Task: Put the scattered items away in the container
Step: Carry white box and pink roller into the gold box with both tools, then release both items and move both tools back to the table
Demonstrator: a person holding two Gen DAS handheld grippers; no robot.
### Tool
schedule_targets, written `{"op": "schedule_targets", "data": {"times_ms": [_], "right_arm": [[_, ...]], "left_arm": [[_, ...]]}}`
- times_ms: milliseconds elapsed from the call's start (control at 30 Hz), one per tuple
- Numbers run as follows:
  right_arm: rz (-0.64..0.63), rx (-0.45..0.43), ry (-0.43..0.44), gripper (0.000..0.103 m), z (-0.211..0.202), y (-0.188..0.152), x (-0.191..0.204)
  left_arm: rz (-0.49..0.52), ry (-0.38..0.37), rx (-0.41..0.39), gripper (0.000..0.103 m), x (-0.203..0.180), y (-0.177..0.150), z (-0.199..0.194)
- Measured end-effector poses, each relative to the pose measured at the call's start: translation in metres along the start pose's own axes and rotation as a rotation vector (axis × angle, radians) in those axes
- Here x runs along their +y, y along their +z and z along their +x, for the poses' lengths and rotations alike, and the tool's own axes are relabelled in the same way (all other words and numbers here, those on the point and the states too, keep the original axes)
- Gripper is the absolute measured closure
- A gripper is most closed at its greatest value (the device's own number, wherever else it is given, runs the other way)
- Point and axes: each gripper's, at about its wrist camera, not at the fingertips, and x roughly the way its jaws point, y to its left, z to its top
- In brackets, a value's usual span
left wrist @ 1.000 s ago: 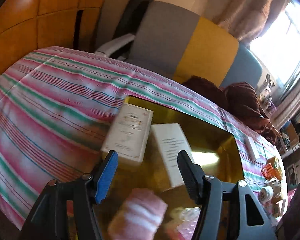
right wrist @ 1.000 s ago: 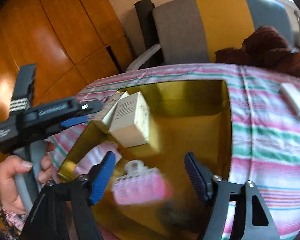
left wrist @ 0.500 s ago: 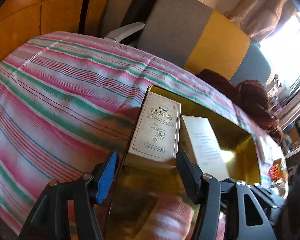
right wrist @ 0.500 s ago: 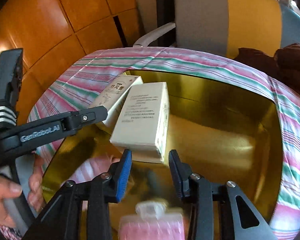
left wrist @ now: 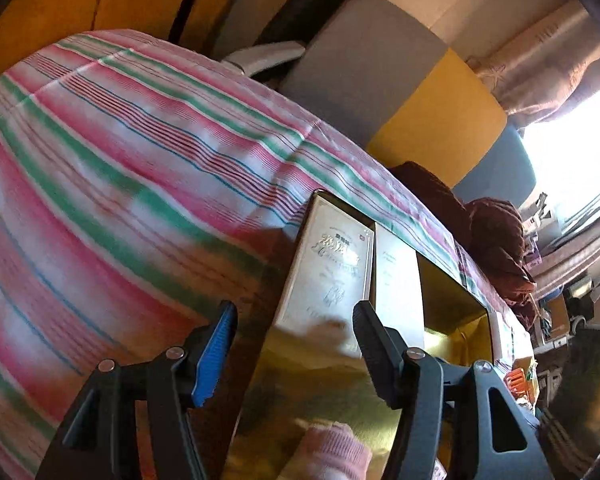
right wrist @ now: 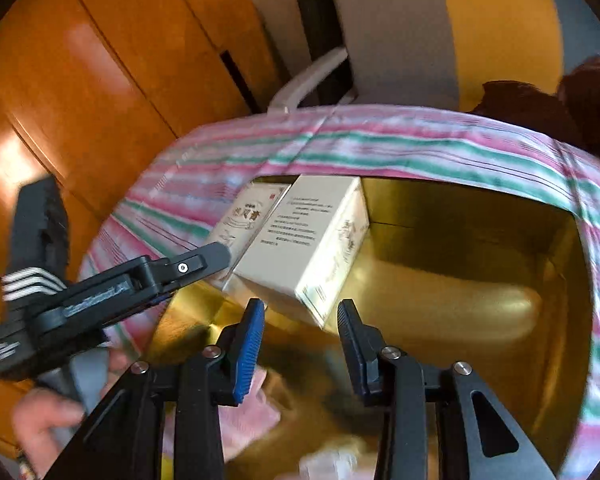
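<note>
Only our right wrist view shows the whole gold container [right wrist: 460, 304], its floor mostly bare, and a hand [right wrist: 44, 420] at lower left gripping the left gripper [right wrist: 216, 254]. Our left wrist view adds clutter at the right edge, too small to identify. Two white boxes [right wrist: 296, 240] lie side by side in the container's upper-left corner. Our right gripper [right wrist: 300, 320] hangs empty, jaws narrowly apart, just below them; our left gripper's jaws gape wide, straddling the container's near wall.
</note>
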Motion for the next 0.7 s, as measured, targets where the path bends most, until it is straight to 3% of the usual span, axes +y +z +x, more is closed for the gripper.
{"op": "schedule_targets", "data": {"times_ms": [233, 367, 467, 533, 700], "right_arm": [[0.074, -0.092, -0.068, 0.063, -0.067, -0.052, -0.031], [0.183, -0.15, -0.063, 0.062, -0.1, -0.08, -0.059], [0.207, -0.207, -0.081, 0.055, -0.123, -0.095, -0.073], [0.216, -0.246, -0.131, 0.049, -0.139, -0.107, -0.084], [0.302, -0.322, -0.229, 0.047, -0.174, -0.141, -0.127]], "left_arm": [[0.075, 0.022, -0.084, 0.041, -0.023, -0.03, -0.034], [0.19, -0.019, -0.062, 0.041, -0.058, -0.052, -0.039], [0.262, -0.042, -0.035, 0.041, -0.086, -0.071, -0.038], [0.29, -0.062, -0.023, 0.041, -0.102, -0.084, -0.037], [0.364, -0.157, -0.026, 0.041, -0.149, -0.127, -0.034]]}}
